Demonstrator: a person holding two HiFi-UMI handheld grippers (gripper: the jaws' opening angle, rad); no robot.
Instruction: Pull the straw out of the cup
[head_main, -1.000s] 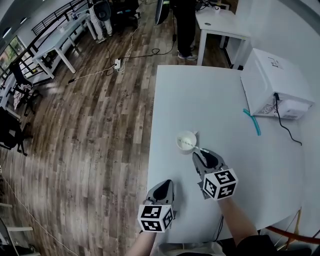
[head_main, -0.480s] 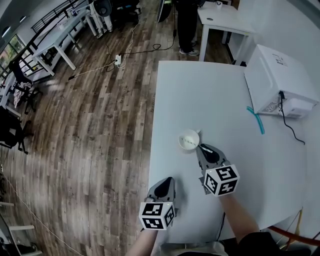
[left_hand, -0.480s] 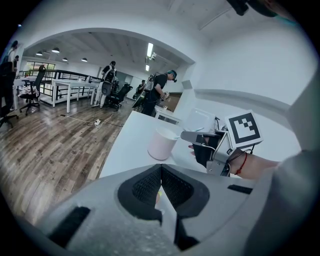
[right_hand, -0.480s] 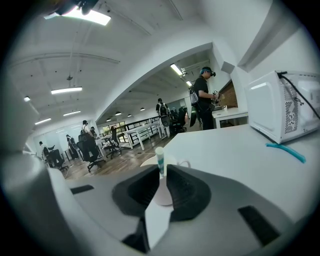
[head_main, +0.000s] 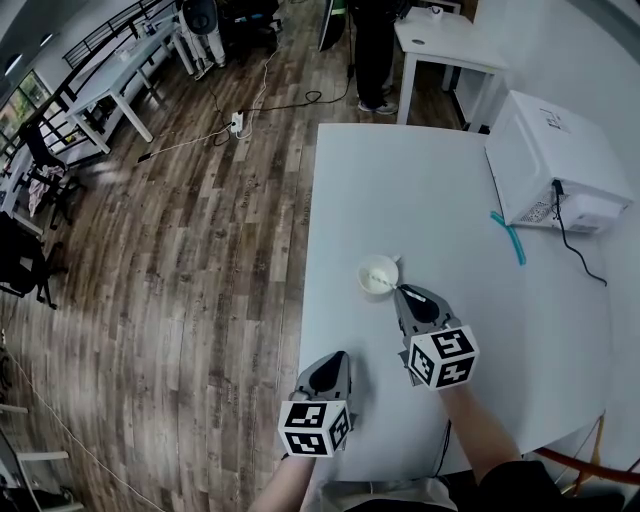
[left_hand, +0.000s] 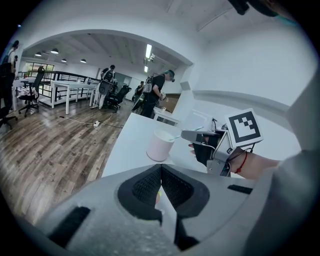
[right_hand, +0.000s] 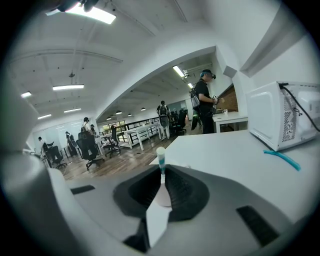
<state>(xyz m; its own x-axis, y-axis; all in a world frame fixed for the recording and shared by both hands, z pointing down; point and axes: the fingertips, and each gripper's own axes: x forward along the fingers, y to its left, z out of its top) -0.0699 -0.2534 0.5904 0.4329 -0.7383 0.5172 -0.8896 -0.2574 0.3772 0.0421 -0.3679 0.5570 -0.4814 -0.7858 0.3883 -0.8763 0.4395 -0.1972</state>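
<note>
The straw (right_hand: 160, 156) slants up out of the cup (head_main: 378, 276) toward the right gripper (head_main: 401, 291) just beside the cup, its jaws closing around the straw's top end

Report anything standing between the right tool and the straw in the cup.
Nothing visible does. The straw stands between the jaws of the right tool, which are closing on it where it sticks out of the cup.

White microwave (head_main: 555, 160) on white table (head_main: 400, 190); teal stick (head_main: 508, 238) just beside it
</note>
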